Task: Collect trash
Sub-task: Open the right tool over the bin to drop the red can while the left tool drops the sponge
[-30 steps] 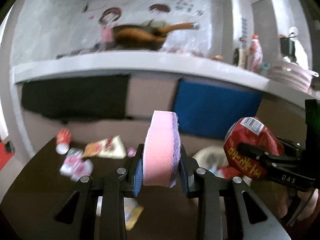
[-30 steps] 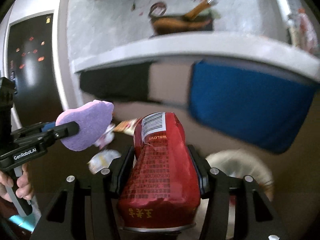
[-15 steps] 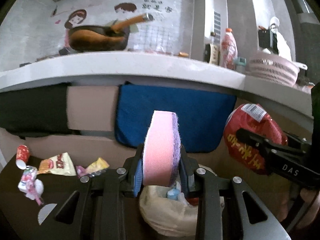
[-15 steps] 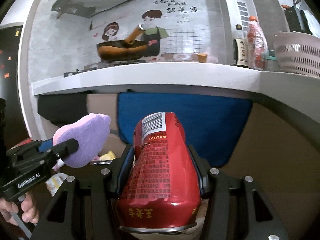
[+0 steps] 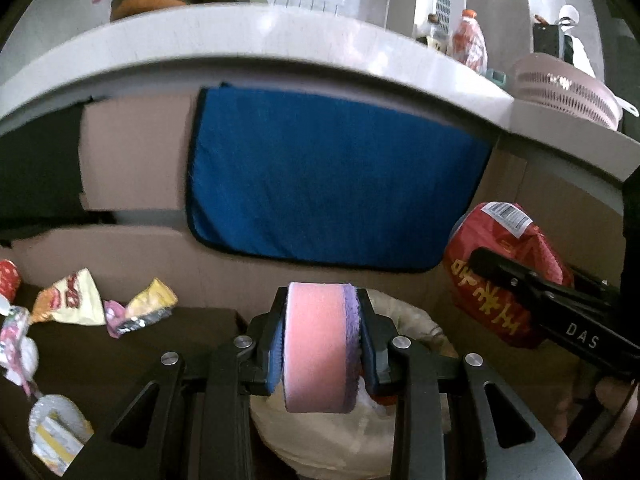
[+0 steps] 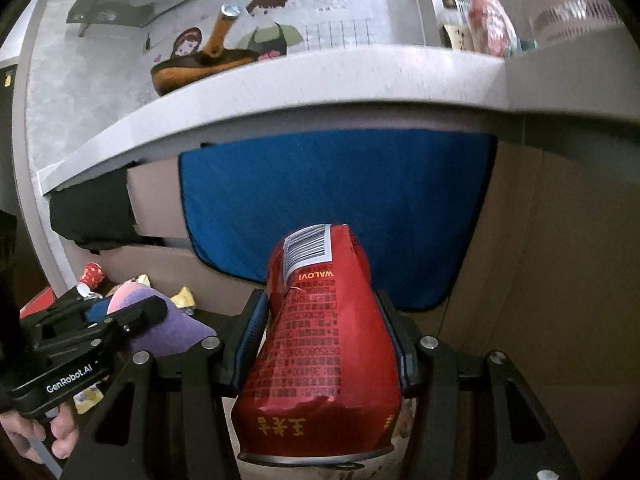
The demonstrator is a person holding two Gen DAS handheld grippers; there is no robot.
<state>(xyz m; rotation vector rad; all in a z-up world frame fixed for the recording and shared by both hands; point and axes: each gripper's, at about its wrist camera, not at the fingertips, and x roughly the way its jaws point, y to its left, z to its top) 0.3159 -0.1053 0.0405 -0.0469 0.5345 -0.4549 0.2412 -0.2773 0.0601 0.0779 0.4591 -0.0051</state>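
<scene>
A: What is the left gripper [image 5: 320,344] holding?

B: Its jaws are pinching a pink sponge [image 5: 316,346] with a purple scrub face, closed only as far as the sponge allows. It is hanging over a white trash bag [image 5: 404,320] whose mouth is gaping right below it.

A: And the right gripper [image 6: 324,344]?

B: It is squeezing a crushed red can [image 6: 320,344], the barcode end pointing away from the camera. In the left wrist view, the can is hovering just beside the bag's right rim.

A: What is lying farther out?

B: A dark table [image 5: 192,332] is carrying loose trash along its left and far edges: a yellow-and-white snack wrapper [image 5: 70,298], a crumpled yellow wrapper [image 5: 150,306], a small red can [image 5: 8,276], and a plastic-wrapped packet [image 5: 56,438] near the front left corner.

A: Behind that?

B: A blue towel [image 5: 332,176] is hanging below a grey worktop [image 5: 248,36], where a pink colander [image 5: 568,90] is sitting at the right end.
</scene>
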